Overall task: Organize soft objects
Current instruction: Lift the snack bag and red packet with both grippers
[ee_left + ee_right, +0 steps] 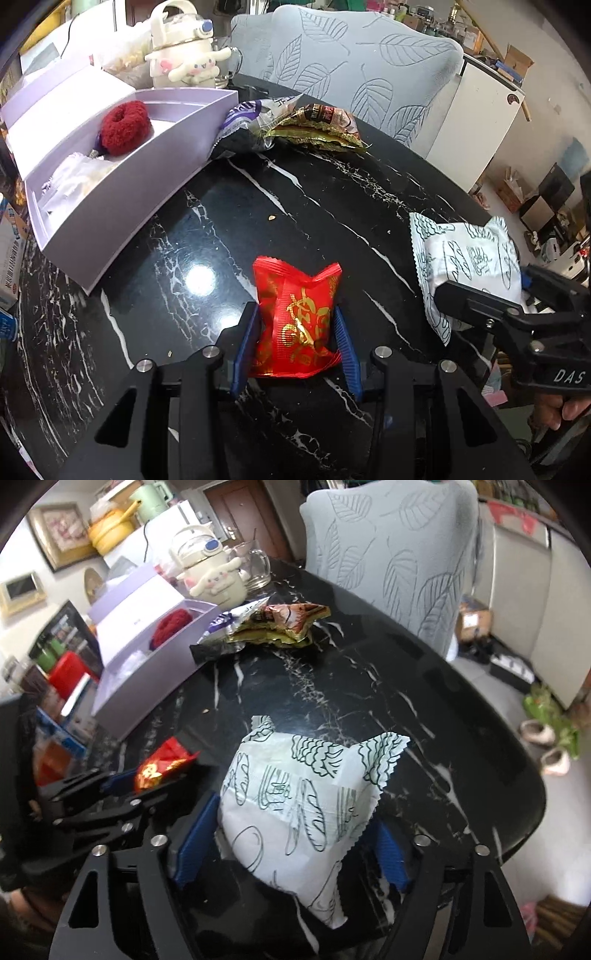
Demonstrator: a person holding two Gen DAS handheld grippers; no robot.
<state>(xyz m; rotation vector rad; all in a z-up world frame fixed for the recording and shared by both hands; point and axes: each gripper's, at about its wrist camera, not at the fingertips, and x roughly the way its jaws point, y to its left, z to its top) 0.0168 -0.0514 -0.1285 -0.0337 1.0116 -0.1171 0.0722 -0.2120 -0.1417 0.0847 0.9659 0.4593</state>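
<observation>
Red packet (295, 317), light and crinkly, clenched mid-body in left claw (297, 339); white packet (295, 812) sits loose between right claw (291, 845) pads, released.

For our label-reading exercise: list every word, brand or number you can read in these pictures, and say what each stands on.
"DAS": on the black body of the right gripper.
Gold characters on the red packet: not legible.
Print on the white packet, purple wrapper and gold-brown packet: too blurred.
</observation>
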